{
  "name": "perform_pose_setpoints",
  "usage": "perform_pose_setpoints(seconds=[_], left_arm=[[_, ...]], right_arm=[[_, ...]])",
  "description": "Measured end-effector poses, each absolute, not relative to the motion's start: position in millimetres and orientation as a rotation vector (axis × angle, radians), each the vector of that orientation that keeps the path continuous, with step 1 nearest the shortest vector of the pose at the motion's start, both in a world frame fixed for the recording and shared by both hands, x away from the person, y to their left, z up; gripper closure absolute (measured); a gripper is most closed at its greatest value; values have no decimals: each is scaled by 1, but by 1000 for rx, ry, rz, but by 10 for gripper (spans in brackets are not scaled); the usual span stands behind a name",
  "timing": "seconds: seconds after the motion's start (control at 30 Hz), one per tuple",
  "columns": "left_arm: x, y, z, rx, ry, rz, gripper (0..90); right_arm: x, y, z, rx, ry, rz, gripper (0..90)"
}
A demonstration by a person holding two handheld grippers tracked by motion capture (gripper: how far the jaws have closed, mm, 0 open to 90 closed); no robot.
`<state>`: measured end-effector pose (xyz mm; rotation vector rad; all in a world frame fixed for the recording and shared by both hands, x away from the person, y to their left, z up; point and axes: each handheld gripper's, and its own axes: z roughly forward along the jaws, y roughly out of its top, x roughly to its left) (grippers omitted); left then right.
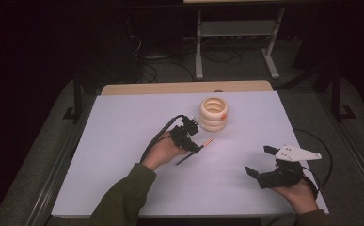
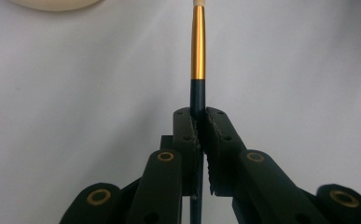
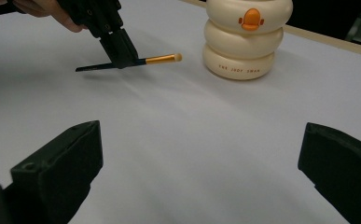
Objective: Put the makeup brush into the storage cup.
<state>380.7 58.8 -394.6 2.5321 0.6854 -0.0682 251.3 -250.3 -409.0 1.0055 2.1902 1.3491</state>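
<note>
Tongs [image 2: 200, 122] on one brush [image 2: 197, 42]; one holder [image 1: 213, 114].

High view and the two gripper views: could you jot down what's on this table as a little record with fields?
Surface: white table
Held thing: small makeup brush with dark handle, gold ferrule, pale tip
Left gripper: shut on the brush handle, brush roughly level above the table
Right gripper: open, holding nothing, near the table's right edge
Other thing: cream ringed holder with an orange duck bill, upright, beyond the brush tip
</note>
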Motion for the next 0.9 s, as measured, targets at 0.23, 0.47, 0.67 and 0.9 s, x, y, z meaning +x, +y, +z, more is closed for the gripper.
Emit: perform_pose_setpoints(seconds=[0.23,0.47,0.67,0.9], left_arm=[[373,75,-386,2475,657,-46,834],[362,94,-379,2374,642,-34,834],[355,104,-378,2320,629,-36,834],[350,111,-381,2279,626,-48,835]], right_arm=[[252,-250,-408,1005,2186,1381,0],[253,-245,-406,1014,2196,1417,0],[256,-239,-404,1005,2218,1432,0],[258,-232,-401,1004,2238,1460,30]])
